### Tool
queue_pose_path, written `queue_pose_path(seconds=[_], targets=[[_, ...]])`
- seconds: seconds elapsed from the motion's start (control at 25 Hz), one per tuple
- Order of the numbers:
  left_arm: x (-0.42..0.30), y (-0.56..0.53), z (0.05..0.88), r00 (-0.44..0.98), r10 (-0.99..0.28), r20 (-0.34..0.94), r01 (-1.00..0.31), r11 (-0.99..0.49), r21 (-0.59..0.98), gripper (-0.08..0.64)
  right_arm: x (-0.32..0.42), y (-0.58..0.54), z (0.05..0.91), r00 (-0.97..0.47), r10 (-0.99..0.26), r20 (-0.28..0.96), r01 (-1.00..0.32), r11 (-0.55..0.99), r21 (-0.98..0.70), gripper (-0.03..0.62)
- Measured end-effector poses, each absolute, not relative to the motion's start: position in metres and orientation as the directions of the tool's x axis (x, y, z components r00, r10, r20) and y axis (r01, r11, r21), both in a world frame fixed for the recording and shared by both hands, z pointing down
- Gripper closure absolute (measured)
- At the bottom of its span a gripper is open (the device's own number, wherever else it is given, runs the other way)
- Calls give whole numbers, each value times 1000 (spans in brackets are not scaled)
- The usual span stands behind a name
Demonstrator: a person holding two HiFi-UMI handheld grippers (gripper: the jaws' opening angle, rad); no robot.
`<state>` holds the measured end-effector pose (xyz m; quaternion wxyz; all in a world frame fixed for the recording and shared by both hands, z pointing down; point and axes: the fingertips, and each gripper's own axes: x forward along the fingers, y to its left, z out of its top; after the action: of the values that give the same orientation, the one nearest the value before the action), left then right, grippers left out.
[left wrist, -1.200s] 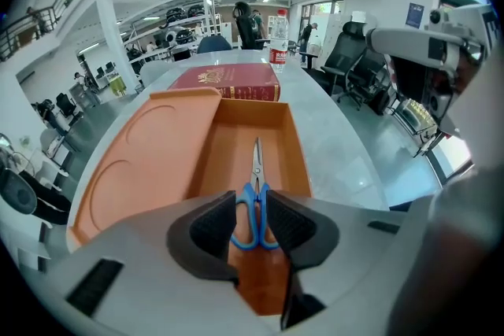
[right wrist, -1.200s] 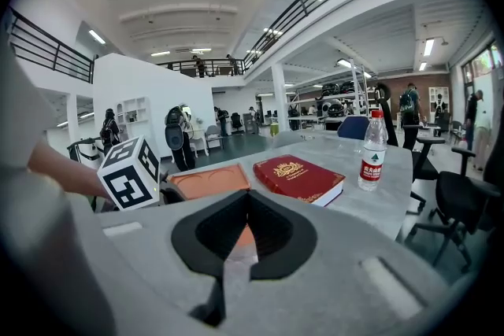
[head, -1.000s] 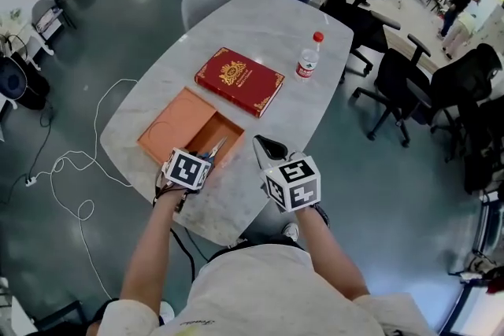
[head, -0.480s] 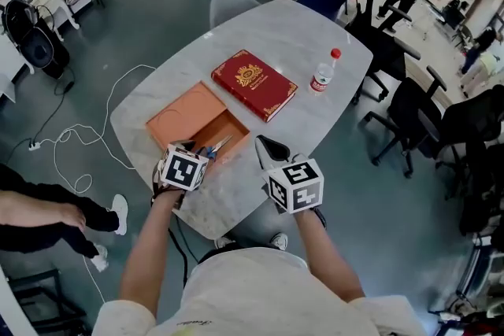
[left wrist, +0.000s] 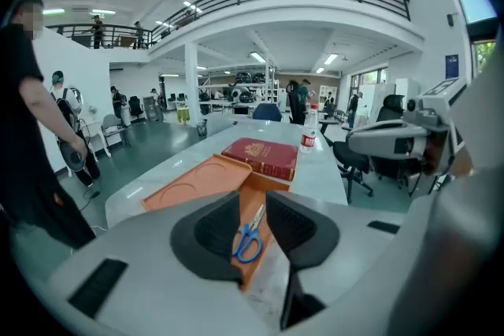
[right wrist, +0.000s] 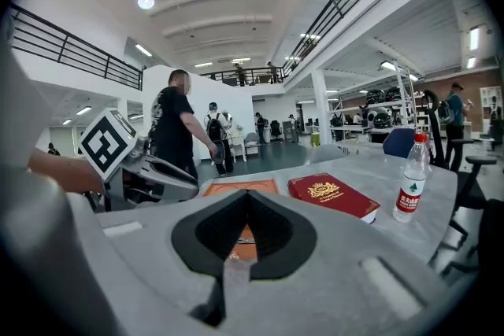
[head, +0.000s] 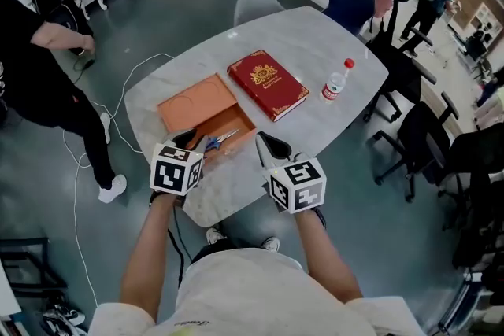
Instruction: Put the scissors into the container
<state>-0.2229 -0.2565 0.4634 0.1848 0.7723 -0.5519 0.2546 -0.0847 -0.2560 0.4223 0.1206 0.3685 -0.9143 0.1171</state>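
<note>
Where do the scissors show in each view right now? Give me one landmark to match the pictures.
Head view: scissors in the orange box, left of centre.
Left gripper view: low centre, seen between the parted jaws.
Right gripper view: cannot make them out; only a sliver of orange shows between the jaws.
Shared landmark: the red book, just beyond the box.

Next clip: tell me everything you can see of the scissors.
The scissors have blue, plastic-looking loop handles and slim silvery blades that look closed. They lie flat on the floor of the orange container, handles toward the person, blades pointing toward the red book. Only the container touches them; the left gripper hovers nearby, jaws apart.
</note>
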Motion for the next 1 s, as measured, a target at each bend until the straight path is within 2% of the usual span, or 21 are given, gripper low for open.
queue_pose_path(seconds=[0.2, 0.6, 1.0], targets=[[-215, -240, 438, 262, -820, 509, -954, -301, 6, 462, -89, -251, 414, -734, -613, 291, -663, 740, -114, 589], [-212, -208, 405, 169, -907, 385, -984, -180, 9, 462, -96, -240, 397, -788, -553, 269, -593, 800, -92, 589], [-202, -190, 411, 115, -916, 385, -992, -122, 6, 462, -92, -232, 398, -818, -509, 269, -546, 834, -82, 589]])
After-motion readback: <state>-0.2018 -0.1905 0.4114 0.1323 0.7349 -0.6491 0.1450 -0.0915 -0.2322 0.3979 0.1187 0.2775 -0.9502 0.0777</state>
